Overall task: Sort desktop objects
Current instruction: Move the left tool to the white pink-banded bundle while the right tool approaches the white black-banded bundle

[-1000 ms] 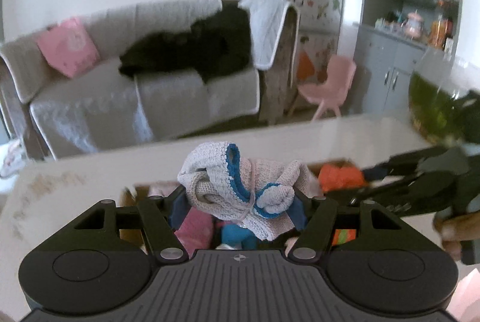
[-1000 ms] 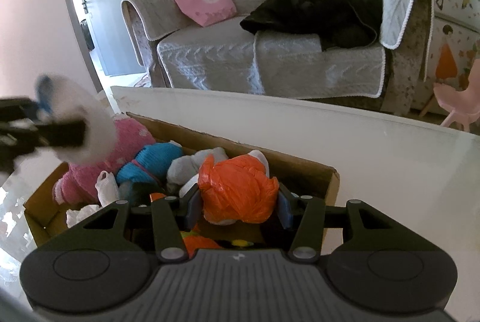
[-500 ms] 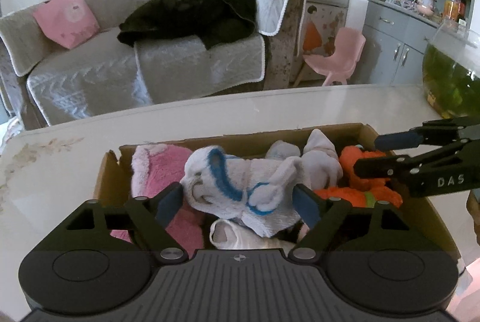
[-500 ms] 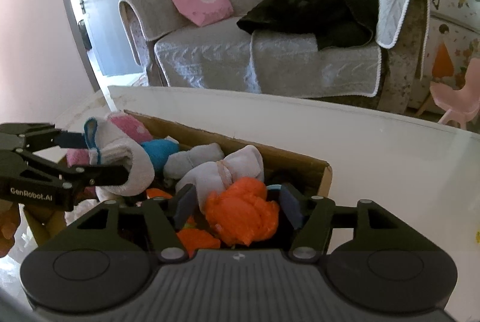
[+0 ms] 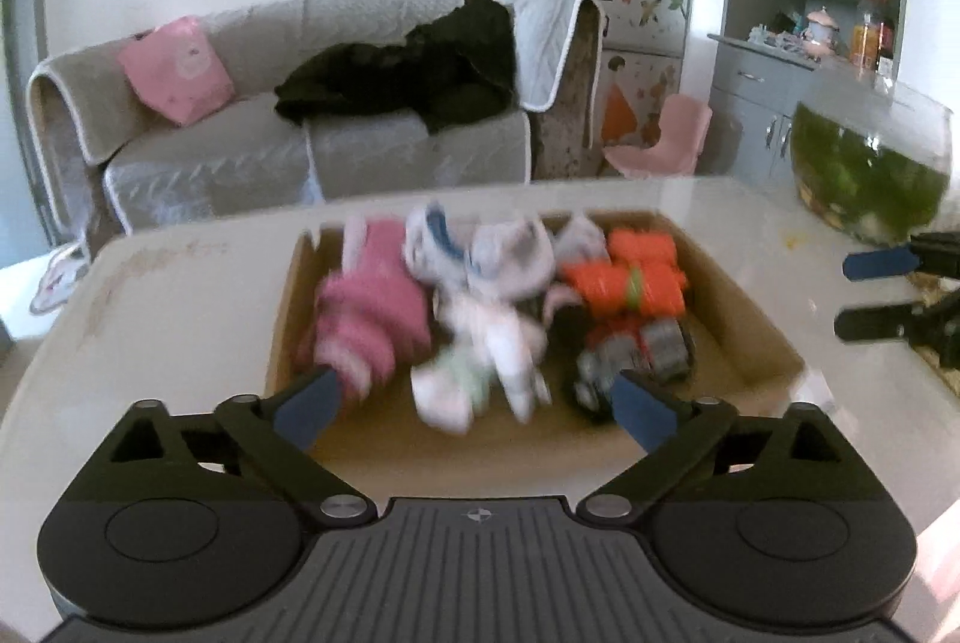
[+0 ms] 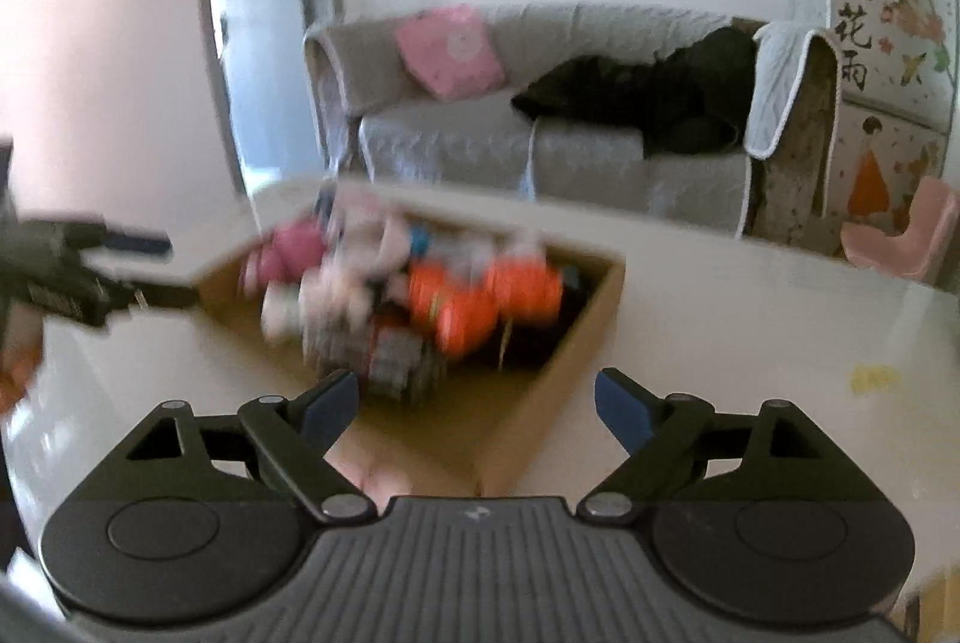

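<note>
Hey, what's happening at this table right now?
A person with tongs in each hand is sorting rolled socks into a cardboard box. Both the left tongs and the right tongs are open and empty above the table. Pink socks, white socks and orange socks lie in the box.

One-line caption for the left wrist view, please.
Open, empty left gripper above a cardboard box of rolled socks, right gripper open beside a fishbowl.

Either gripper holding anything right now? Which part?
Nothing held. Left gripper and right gripper both stand open and empty; the rolled socks lie in the brown cardboard box.
</note>
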A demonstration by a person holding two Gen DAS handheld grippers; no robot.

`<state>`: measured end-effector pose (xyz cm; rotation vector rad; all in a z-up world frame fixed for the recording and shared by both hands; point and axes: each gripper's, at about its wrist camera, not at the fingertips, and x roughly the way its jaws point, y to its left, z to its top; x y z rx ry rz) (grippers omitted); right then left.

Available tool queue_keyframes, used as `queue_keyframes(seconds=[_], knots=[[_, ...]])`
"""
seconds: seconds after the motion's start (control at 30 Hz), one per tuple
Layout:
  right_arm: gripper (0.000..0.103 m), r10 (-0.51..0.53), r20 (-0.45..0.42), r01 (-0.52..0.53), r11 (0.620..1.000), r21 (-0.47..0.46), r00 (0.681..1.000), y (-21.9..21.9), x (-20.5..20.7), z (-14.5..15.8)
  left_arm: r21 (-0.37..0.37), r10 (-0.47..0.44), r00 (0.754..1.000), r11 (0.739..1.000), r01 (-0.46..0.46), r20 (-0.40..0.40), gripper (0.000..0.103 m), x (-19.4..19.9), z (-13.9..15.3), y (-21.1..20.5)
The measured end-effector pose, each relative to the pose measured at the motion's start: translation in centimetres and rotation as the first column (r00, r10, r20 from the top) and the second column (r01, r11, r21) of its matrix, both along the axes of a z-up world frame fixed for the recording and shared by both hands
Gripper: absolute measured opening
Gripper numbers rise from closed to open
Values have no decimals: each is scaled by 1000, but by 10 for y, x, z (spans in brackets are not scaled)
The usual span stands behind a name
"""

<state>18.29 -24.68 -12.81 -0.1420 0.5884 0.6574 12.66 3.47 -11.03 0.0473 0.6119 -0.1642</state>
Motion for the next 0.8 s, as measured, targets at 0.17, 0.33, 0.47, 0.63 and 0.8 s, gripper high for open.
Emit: queue_keyframes(seconds=[0.17, 0.33, 0.47, 0.63, 0.8], knots=[[84, -3, -38, 3, 1000, -10, 999, -5, -18, -23, 48, -15, 999, 999, 17, -39, 100, -44, -21, -15], [84, 74, -23, -75, 996, -53, 997, -7, -26, -27, 96, 68, 997, 993, -65, -24, 103, -80, -29, -28], [84, 214, -56, -220, 965, -144, 975, -8, -16, -32, 90, 117, 993, 989, -114, -31, 103, -96, -33, -43], [84, 373, -56, -373, 888, -270, 926, -7, -6, -40, 128, 108, 993, 987, -102, -41, 103, -104, -47, -70], [84, 455, -45, -446, 843, -300, 889, -6, 8, -45, 146, 128, 988, 983, -115, -86, 103, -97, -64, -81]])
